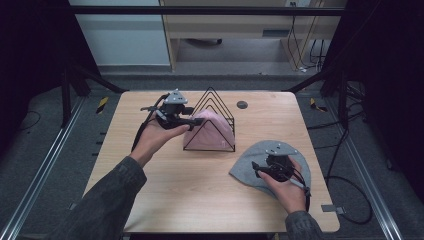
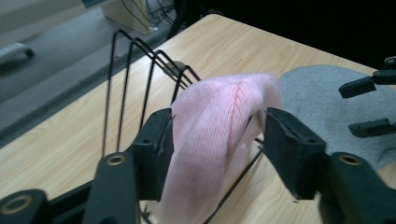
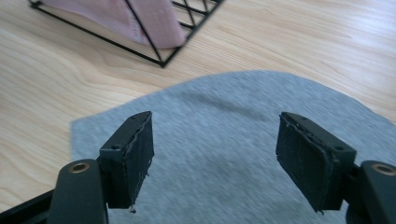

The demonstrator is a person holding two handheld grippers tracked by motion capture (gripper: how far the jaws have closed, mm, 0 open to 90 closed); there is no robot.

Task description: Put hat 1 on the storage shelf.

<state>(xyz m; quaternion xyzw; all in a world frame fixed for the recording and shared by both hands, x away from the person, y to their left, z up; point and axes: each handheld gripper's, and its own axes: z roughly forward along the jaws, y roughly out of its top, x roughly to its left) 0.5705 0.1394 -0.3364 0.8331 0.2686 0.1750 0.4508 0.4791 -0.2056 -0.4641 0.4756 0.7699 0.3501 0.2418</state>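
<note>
A pink knit hat (image 1: 212, 131) hangs over a black wire rack (image 1: 212, 97) with triangular peaks at the middle of the wooden table. My left gripper (image 1: 196, 121) reaches in from the left at the hat's upper part. In the left gripper view it (image 2: 217, 135) is open, its jaws straddling the pink hat (image 2: 219, 121); the left pad (image 2: 159, 149) touches the fabric. A grey hat (image 1: 260, 155) lies flat at the front right. My right gripper (image 3: 215, 154) hovers open just above the grey hat (image 3: 219, 130), nothing between its jaws.
A small dark round disc (image 1: 242, 104) sits near the table's far edge, behind the rack. Bare wood (image 1: 200, 200) spreads across the front and left of the table. Black frame posts and cables (image 1: 350, 185) stand off the table's sides.
</note>
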